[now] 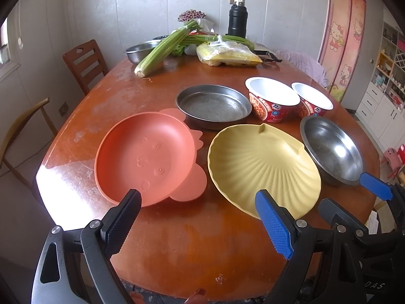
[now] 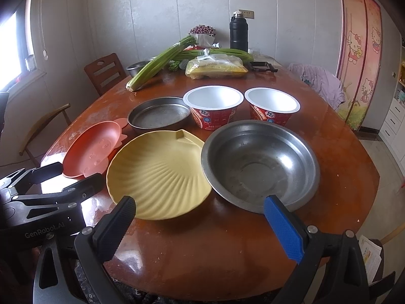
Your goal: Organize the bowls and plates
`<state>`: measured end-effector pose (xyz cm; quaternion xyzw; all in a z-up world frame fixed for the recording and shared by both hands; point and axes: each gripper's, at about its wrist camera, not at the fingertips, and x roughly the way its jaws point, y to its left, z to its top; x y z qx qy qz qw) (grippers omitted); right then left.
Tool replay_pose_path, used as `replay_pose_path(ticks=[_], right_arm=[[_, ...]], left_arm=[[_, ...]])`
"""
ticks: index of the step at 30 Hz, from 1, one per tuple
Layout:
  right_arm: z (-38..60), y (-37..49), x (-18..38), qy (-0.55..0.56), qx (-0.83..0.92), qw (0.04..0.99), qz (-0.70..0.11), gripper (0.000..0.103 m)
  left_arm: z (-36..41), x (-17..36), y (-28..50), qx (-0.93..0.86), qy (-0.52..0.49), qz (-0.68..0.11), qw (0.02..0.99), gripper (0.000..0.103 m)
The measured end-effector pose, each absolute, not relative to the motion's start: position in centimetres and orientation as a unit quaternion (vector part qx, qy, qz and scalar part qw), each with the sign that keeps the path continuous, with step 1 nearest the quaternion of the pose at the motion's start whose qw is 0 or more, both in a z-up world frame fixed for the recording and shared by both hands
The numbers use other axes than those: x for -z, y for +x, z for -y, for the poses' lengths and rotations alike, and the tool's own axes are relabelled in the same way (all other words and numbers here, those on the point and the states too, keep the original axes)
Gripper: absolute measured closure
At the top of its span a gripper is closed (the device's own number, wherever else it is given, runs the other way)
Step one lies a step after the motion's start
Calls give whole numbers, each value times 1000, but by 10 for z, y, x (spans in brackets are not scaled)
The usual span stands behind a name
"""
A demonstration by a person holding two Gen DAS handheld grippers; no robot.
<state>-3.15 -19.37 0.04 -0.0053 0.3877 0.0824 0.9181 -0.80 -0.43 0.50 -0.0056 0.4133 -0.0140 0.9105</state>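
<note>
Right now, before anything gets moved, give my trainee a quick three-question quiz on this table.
1. True or false: the left tongs hold the pink plate.
2. Multiple choice: what lies directly between the pink plate and the steel bowl? A) the flat steel pan B) the yellow shell plate C) the celery
3. How many red paper bowls stand behind the steel bowl, and are they stacked?

Key:
1. False; both the left tongs and the right tongs are open and hold nothing.
2. B.
3. Two, one beside the other, upright, not stacked.
</note>
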Motion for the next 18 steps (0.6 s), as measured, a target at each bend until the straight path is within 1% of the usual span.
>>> replay_pose_path(ticks=[18], right_arm=[[195, -32, -3, -7, -79, 919, -386, 2]], left_arm=[[4, -8, -9, 16, -3, -410, 912, 11]])
